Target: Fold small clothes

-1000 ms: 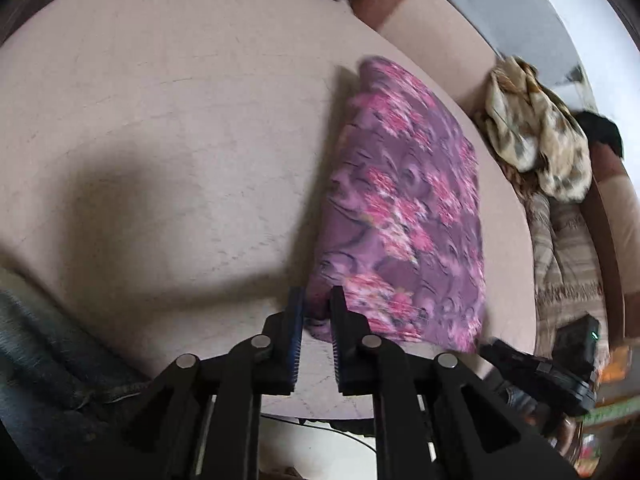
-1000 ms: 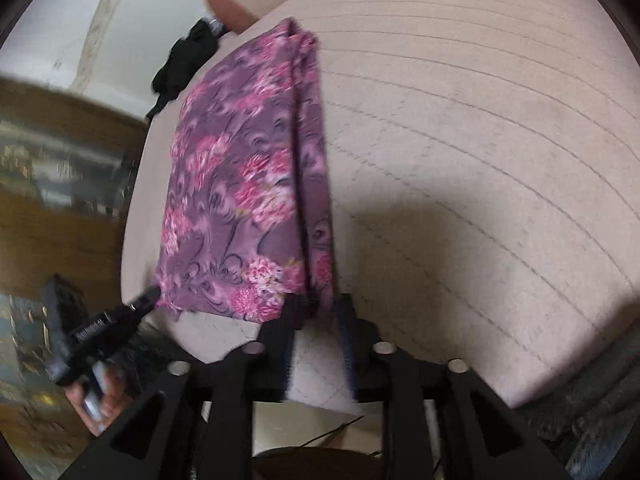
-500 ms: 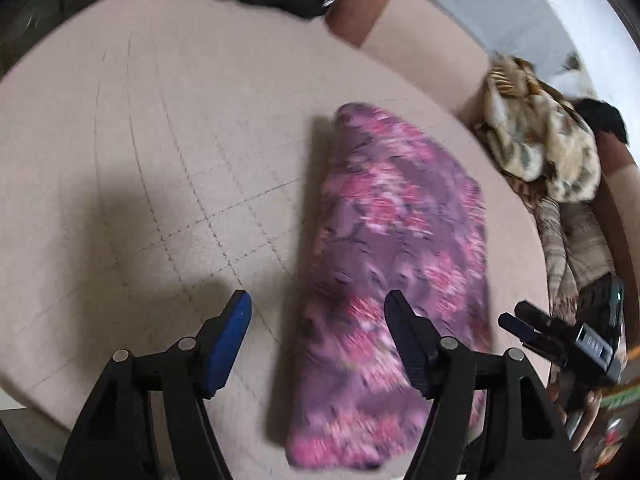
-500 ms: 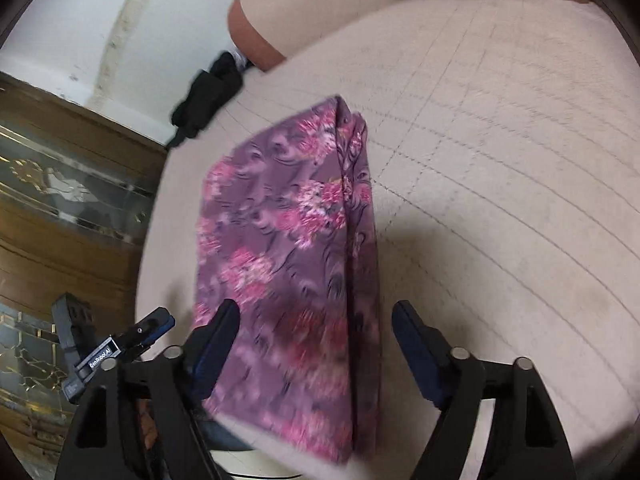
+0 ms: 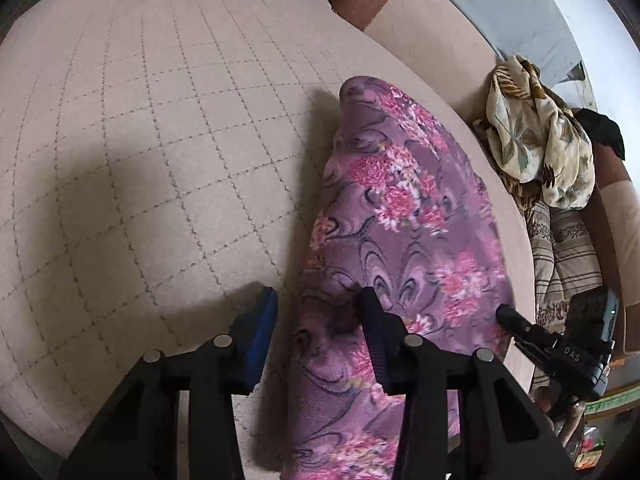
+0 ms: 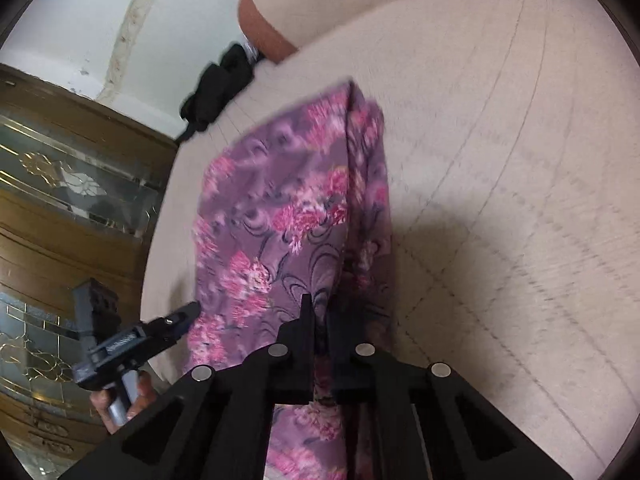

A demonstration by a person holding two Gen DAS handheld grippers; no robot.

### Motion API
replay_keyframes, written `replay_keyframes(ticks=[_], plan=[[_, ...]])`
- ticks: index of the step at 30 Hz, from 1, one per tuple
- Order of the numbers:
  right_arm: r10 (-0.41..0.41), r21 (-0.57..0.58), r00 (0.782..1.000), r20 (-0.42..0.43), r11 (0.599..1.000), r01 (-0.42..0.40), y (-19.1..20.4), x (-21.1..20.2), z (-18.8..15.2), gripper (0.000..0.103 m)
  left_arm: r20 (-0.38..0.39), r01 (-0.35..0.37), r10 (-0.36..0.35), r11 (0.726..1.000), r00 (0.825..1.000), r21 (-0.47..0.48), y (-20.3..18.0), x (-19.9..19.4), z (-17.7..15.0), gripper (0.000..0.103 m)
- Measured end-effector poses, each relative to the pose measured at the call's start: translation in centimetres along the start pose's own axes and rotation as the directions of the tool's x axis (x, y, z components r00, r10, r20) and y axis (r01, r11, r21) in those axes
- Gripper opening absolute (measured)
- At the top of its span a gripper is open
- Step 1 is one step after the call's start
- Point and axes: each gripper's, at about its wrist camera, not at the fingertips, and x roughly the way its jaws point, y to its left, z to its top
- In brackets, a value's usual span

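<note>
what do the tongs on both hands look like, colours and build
Both are matte black angular frames with silver round bolt heads at the joints. The left tongs carry blue ribbed pads on the fingers. The right tongs show dark fingers; white lettering marks the body.

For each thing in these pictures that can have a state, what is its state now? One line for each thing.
Purple cloth with pink flowers: folded into a long strip, lying on the beige quilted cushion.
Left gripper: jaws have just been closing; cloth edge between them, blue pad not yet on it.
Right gripper: shut on the cloth's near end.
Cream leaf-print cloth: crumpled, unfolded.
Black garment: bunched at the cushion's far edge.
</note>
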Motion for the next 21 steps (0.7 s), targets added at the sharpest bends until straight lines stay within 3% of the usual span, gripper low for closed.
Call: replay_keyframes(ticks=[3, 7, 11, 12, 15, 17, 20, 21], plan=[[-0.048, 0.041, 0.995, -0.085, 0.998, 0.052, -1.5, 2.8, -0.5, 0.005, -0.001, -0.013, 0.013, 1.000, 1.000, 0.013, -0.4, 0.2, 0.1, 0.041], [-0.020, 0.043, 0.999, -0.036, 0.999, 0.021, -1.1, 1.1, -0.4, 0.010, -0.001, 0.006, -0.006, 1.000, 1.000, -0.006, -0.1, 0.1, 0.2, 0.041], [-0.010, 0.087, 1.000, -0.008, 0.996, 0.011, -2.2, -0.9, -1.0, 0.039, -0.026, 0.045, -0.046, 0.998, 0.999, -0.033, 0.4, 0.0, 0.3, 0.042], [0.002, 0.106, 1.000, -0.024, 0.994, 0.001, -2.7, -0.8, -1.3, 0.039, -0.033, 0.050, -0.051, 0.998, 0.998, -0.031, 0.3, 0.1, 0.2, 0.042], [0.072, 0.149, 0.994, -0.081, 0.987, -0.059, -3.4, 1.0, -2.0, 0.039, -0.037, 0.026, -0.026, 1.000, 0.999, 0.012, -0.5, 0.3, -0.3, 0.042], [0.062, 0.127, 0.995, -0.083, 0.991, -0.051, -2.7, 2.0, -2.0, 0.038, -0.034, 0.008, -0.006, 0.999, 0.999, 0.044, -1.1, 0.5, -0.7, 0.038], [0.032, 0.114, 0.997, -0.076, 0.993, -0.023, -2.3, 2.0, -1.9, 0.011, -0.024, -0.006, 0.008, 0.997, 1.000, 0.074, -1.6, 0.6, -1.2, 0.018], [0.034, 0.126, 0.997, -0.069, 0.992, -0.025, -2.4, 1.7, -2.0, 0.010, -0.017, 0.004, -0.003, 0.998, 1.000, 0.063, -1.5, 0.2, -1.3, 0.015]])
